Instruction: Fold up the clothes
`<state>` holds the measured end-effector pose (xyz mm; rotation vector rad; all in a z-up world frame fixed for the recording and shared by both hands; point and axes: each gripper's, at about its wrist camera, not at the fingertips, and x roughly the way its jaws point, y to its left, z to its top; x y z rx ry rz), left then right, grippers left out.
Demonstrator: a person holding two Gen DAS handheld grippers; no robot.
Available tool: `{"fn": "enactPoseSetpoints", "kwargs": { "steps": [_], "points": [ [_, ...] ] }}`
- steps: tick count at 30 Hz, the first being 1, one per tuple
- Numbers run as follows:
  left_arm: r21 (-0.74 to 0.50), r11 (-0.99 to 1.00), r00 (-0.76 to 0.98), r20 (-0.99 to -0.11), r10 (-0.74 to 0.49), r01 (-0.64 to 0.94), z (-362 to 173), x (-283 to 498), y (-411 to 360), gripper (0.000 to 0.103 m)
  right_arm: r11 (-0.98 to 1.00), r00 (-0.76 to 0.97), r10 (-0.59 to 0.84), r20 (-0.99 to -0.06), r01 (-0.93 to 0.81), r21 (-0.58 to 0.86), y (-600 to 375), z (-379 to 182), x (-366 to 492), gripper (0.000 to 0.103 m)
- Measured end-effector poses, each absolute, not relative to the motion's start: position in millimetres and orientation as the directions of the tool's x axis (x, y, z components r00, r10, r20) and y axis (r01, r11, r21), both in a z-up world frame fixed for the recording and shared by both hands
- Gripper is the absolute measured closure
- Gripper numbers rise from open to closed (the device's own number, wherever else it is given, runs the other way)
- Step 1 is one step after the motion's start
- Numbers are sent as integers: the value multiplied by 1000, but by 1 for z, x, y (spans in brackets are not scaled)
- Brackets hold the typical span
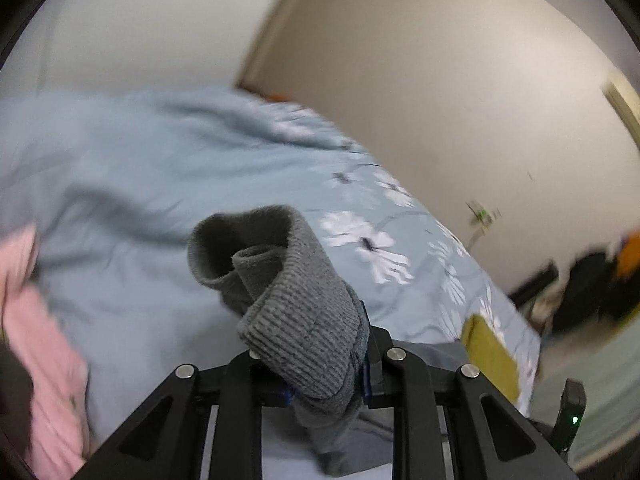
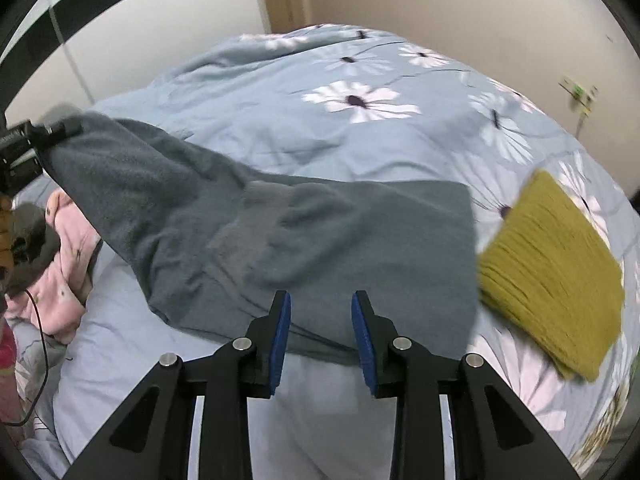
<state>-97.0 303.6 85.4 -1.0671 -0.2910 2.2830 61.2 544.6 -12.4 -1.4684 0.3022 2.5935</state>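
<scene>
A grey fleece garment (image 2: 280,232) lies spread across the bed, one sleeve lifted to the upper left. My left gripper (image 1: 326,380) is shut on that sleeve's ribbed grey cuff (image 1: 288,280), which sticks up between the jaws; the left gripper also shows at the left edge of the right wrist view (image 2: 24,148). My right gripper (image 2: 320,320) is open and empty, its blue pads (image 2: 282,332) just above the garment's near hem.
The bed has a light blue duvet with white flowers (image 2: 360,100). A folded olive-yellow knit (image 2: 552,276) lies at the right, also seen in the left wrist view (image 1: 492,356). A pink garment (image 2: 68,264) is heaped at the left. Walls stand behind the bed.
</scene>
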Motion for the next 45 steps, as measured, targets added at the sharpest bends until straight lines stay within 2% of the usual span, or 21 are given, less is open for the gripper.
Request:
{"fn": "enactPoseSetpoints", "kwargs": {
  "steps": [3,7,12,15,19,21,22,23,27,31,35,38,40,41,42,45],
  "points": [
    [-347,-768,-473,-630,616,-539,99,-73,364,79,-956,-533,26,-846,-261,135,566,-13,75,70],
    [-251,-717,-408,-681,608,-650,85,-39,443,79,-935,-546,31,-837,-312,169,592,-21,96,69],
    [-212,-690,-305,-781,546,-692,32,-7,511,79,-905,-541,30,-840,-371,207,617,-37,118,69],
    [-184,-682,-275,-817,506,-707,16,9,533,79,-900,-549,30,-835,-378,216,622,-43,129,69],
    [-138,-679,-277,-840,466,-721,6,24,550,73,-900,-556,27,-831,-375,222,623,-47,133,69],
    [-161,-674,-256,-842,475,-721,6,24,552,56,-899,-557,26,-830,-376,224,624,-49,133,69],
    [-191,-666,-235,-837,495,-721,7,25,551,39,-898,-557,25,-830,-378,227,625,-51,133,69],
    [-225,-657,-212,-830,516,-719,8,26,551,36,-896,-556,23,-831,-380,230,626,-52,132,69],
    [-291,-617,-162,-804,572,-731,19,28,543,36,-888,-549,26,-836,-396,233,627,-55,133,69],
    [-395,-618,-150,-751,644,-680,32,7,491,35,-893,-553,47,-832,-397,214,626,-44,139,69],
    [-382,-786,-287,-780,556,-485,18,-36,418,32,-894,-584,63,-809,-393,214,626,-26,142,69],
    [-414,-839,-278,-810,516,-353,-8,-59,375,32,-906,-634,28,-773,-343,249,618,-4,134,69],
    [-415,-852,-265,-824,501,-320,-22,-63,364,32,-923,-642,0,-767,-295,247,608,7,117,68],
    [-417,-855,-254,-830,497,-310,-29,-63,360,32,-932,-639,-14,-769,-270,241,603,11,106,60],
    [-419,-854,-241,-834,496,-307,-35,-61,358,32,-941,-636,-28,-771,-244,235,598,15,96,56],
    [-418,-848,-206,-844,495,-325,-48,-56,358,32,-961,-572,-37,-819,-204,186,591,10,61,57]
  ]
}}
